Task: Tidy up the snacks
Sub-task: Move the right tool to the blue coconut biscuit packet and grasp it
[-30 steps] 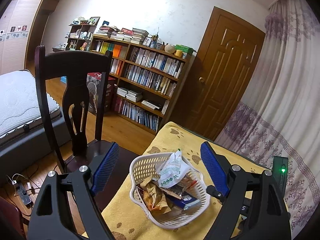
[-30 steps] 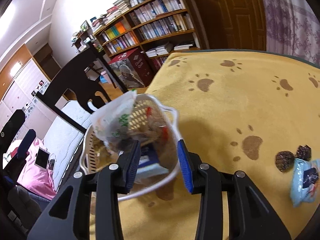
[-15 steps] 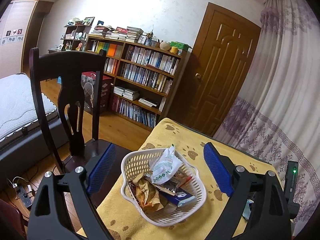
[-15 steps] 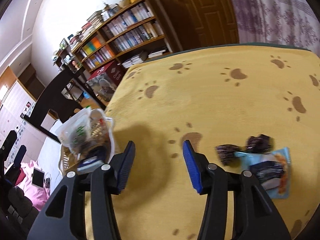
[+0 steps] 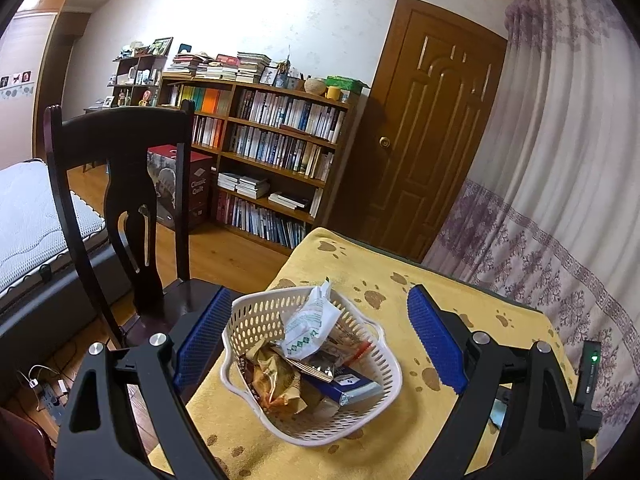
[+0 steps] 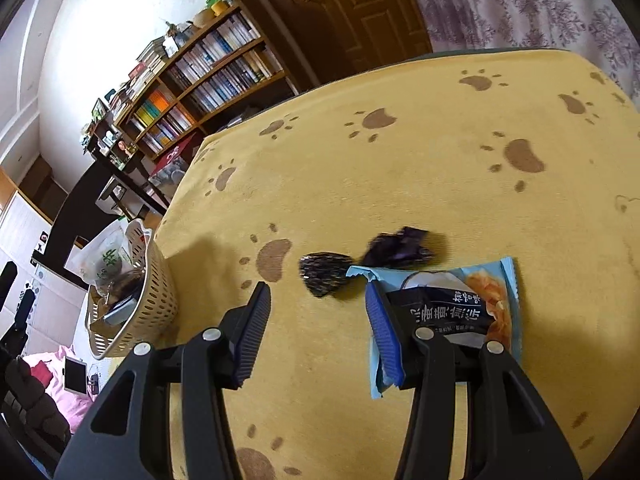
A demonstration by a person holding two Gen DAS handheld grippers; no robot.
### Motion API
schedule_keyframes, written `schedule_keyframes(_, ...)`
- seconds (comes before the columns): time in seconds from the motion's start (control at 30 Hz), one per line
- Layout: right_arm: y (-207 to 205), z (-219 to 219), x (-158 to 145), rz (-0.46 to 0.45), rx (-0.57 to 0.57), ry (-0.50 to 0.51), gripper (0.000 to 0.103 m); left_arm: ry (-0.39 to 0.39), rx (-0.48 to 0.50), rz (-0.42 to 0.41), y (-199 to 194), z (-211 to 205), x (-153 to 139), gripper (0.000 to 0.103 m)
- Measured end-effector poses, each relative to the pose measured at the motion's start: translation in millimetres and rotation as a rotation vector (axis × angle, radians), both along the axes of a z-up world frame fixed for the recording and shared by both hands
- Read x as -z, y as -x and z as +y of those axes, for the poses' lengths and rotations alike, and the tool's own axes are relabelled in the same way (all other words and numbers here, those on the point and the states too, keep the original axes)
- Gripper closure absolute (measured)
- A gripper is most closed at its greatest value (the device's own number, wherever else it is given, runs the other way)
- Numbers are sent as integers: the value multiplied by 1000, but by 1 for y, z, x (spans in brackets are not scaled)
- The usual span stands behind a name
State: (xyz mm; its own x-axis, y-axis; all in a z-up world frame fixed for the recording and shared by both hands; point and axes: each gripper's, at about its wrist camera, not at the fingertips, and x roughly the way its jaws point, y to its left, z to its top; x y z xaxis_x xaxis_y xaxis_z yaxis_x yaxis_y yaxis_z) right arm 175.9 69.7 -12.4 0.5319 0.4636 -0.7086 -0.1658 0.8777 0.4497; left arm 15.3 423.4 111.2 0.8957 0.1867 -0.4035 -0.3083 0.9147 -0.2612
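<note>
blue-padded left tongs point(image 5: 316, 340) wide open around basket point(image 5: 256, 320), right tongs point(image 6: 318, 330) open, empty, over blue packet point(image 6: 496, 300)

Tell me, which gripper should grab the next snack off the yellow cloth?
Probably the right gripper. It hangs open just above the light blue snack packet and two small dark wrapped sweets. The left gripper, also open, faces the white plastic basket.

Right hand-held gripper point(image 6: 316, 332), jaws apart, above desk point(image 6: 400, 184); blue packet point(image 6: 472, 312) right, basket point(image 6: 152, 304) left.
</note>
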Motion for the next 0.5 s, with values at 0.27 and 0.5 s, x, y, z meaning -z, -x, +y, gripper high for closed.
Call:
schedule_keyframes(0.27, 18, -38, 2, -12, 34, -18, 53, -18, 17, 7, -2, -10, -1, 12)
schedule_keyframes(0.5, 35, -72, 2, -23, 66, -30, 53, -48, 45, 22, -6, -26, 1, 12)
